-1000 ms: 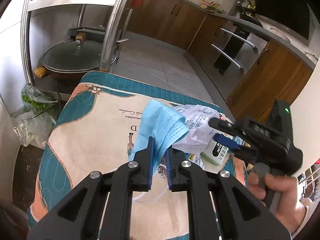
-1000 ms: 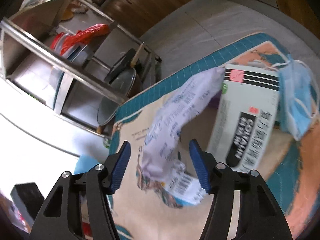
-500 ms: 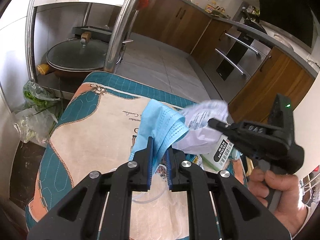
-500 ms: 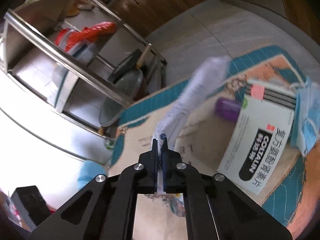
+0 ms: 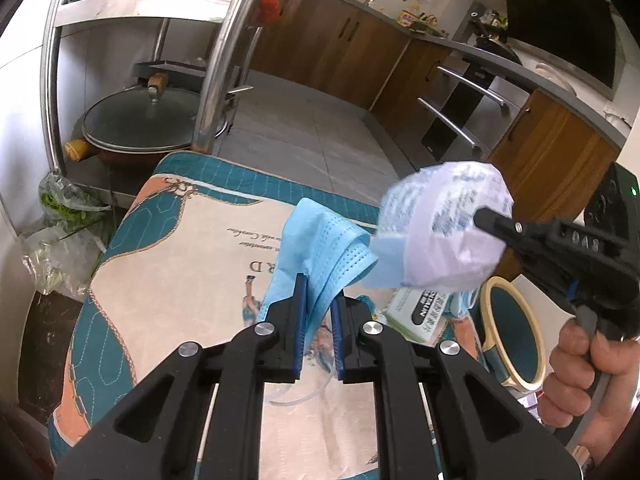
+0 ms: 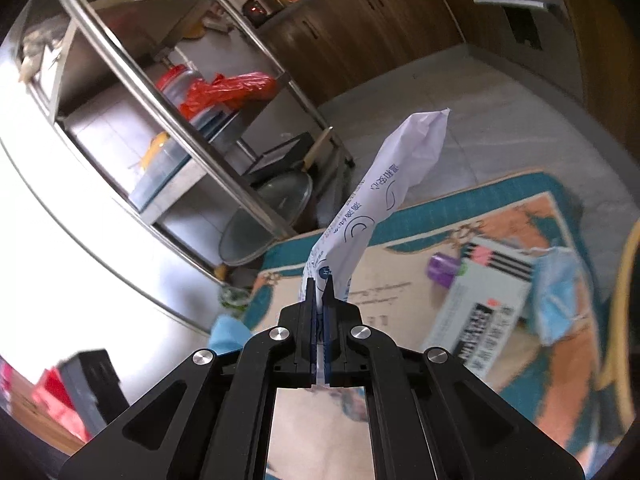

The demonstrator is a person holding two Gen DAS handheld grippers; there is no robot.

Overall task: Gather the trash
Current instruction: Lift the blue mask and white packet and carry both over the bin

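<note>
Left wrist view: the left gripper (image 5: 319,308) is clamped on a pleated, soft blue face mask (image 5: 320,240), which rises just ahead of its tips

Right wrist view: the right gripper (image 6: 319,286) pinches a crinkled white printed wrapper (image 6: 384,196), which stands up beyond its tips, above the quilted cloth (image 6: 400,296)

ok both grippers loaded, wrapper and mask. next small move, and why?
Probably carry the white printed wrapper clear of the cloth-covered table toward wherever trash goes; no bin shows in either view. The right gripper is shut on it and it hangs free. The left gripper pinches a blue mask, while a medicine box, purple item and second mask still lie there.
</note>
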